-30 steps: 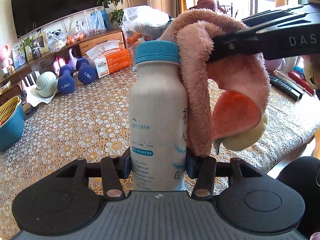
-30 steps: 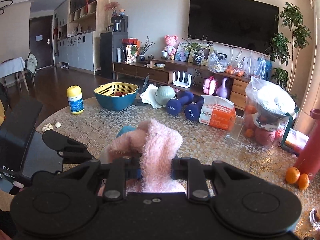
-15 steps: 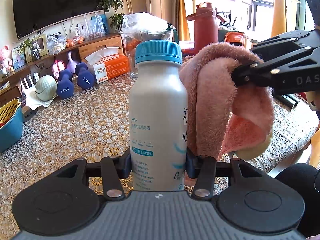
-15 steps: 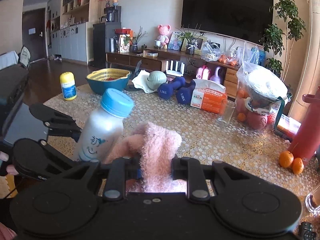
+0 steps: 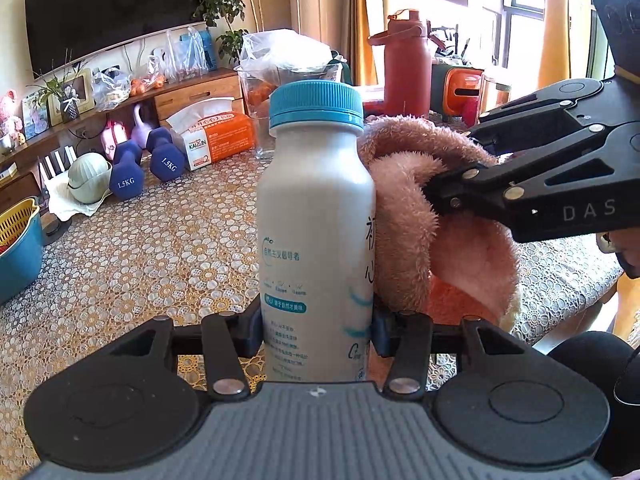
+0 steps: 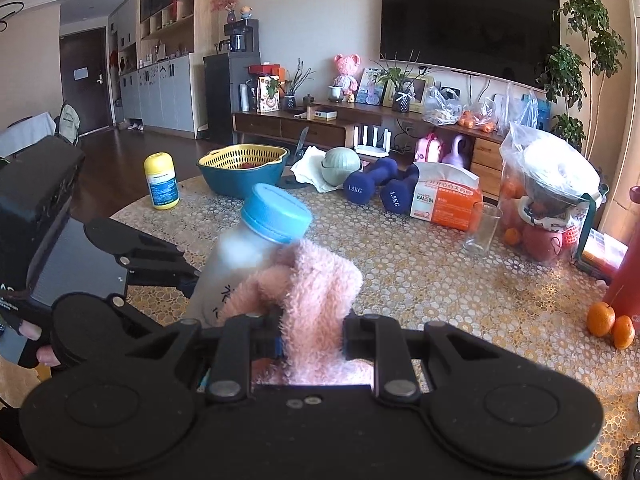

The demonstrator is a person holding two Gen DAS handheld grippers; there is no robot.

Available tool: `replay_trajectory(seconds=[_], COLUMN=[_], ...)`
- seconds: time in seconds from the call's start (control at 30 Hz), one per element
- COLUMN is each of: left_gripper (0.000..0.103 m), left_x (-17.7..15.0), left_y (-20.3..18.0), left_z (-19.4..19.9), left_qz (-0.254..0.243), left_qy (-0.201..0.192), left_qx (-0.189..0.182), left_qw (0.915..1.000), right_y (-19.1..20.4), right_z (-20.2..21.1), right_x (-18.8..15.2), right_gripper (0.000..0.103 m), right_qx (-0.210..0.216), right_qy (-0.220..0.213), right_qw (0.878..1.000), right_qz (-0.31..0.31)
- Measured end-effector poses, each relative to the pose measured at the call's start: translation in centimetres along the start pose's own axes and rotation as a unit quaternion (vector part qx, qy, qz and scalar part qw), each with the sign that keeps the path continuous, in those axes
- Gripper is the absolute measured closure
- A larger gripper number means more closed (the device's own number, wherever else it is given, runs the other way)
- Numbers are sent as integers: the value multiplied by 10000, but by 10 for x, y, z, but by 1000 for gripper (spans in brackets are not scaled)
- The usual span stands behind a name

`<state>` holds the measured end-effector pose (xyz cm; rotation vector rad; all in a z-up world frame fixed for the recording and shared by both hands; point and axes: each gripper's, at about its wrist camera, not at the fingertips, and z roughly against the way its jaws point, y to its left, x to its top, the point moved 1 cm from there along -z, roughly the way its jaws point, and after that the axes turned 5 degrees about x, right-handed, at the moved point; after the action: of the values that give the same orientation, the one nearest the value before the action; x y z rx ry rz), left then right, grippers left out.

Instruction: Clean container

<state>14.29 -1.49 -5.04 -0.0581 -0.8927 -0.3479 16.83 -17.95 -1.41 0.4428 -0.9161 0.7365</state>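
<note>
A white plastic bottle (image 5: 316,216) with a blue cap (image 5: 316,104) stands upright in my left gripper (image 5: 316,330), which is shut on its lower body. A fluffy pink cloth (image 5: 404,216) presses against the bottle's right side, pinched in my right gripper (image 5: 434,196), which reaches in from the right. In the right wrist view the same cloth (image 6: 316,296) bulges between the shut jaws of my right gripper (image 6: 312,344) and lies against the tilted, blurred bottle (image 6: 240,264). My left gripper (image 6: 192,280) shows at the left there.
A table with a lace-pattern cloth (image 5: 140,248) lies below. On it stand blue dumbbells (image 6: 372,186), a tissue box (image 6: 448,200), a clear glass (image 6: 482,228), a blue basin with yellow strainer (image 6: 244,168), a yellow-capped jar (image 6: 161,180), a red flask (image 5: 402,64), bagged fruit (image 6: 548,196) and oranges (image 6: 610,320).
The pink cloth has slid down the bottle's right side from above the cap to the shoulder and body. The right gripper dropped lower; the bottle stayed held in place.
</note>
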Motion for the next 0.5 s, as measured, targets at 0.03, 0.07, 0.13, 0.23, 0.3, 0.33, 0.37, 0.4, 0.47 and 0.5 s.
replay_trajectory(seconds=[0.03,0.07,0.13,0.23,0.3,0.33,0.37,0.4,0.47,0.5], left_gripper=[54,54,54,54,54,54,54,54,54,54], left_x=[1,1,2,2,2,2,2,2,2,2], left_y=[0,-1,-2,-3,-4,-4,-4,-4,-3,-1], left_z=[1,1,2,3,3,3,3,3,2,1], left_qz=[10,8,-8,-29,-54,-51,-45,-31,21,46], left_qy=[-7,-15,-30,-40,-50,-49,-48,-46,-25,-7], left_qx=[-25,-43,-55,-104,-122,-135,-142,-148,-169,-161], left_qw=[10000,10000,10000,9999,9999,9999,9999,9999,9999,9999], right_y=[0,0,1,2,2,1,2,2,2,2], right_z=[-1,-2,-6,-11,-15,-17,-19,-22,-27,-30], right_x=[0,-1,-2,-3,-4,-4,-4,-5,-7,-8], right_gripper=[80,80,80,80,80,80,80,80,80,80], right_qx=[-12,-22,-51,-45,-36,-31,-36,-52,-99,-158], right_qy=[17,38,92,162,217,245,284,322,411,463], right_qw=[10000,10000,9999,9998,9997,9996,9995,9994,9989,9986], right_qz=[12,25,76,103,122,115,122,142,192,216])
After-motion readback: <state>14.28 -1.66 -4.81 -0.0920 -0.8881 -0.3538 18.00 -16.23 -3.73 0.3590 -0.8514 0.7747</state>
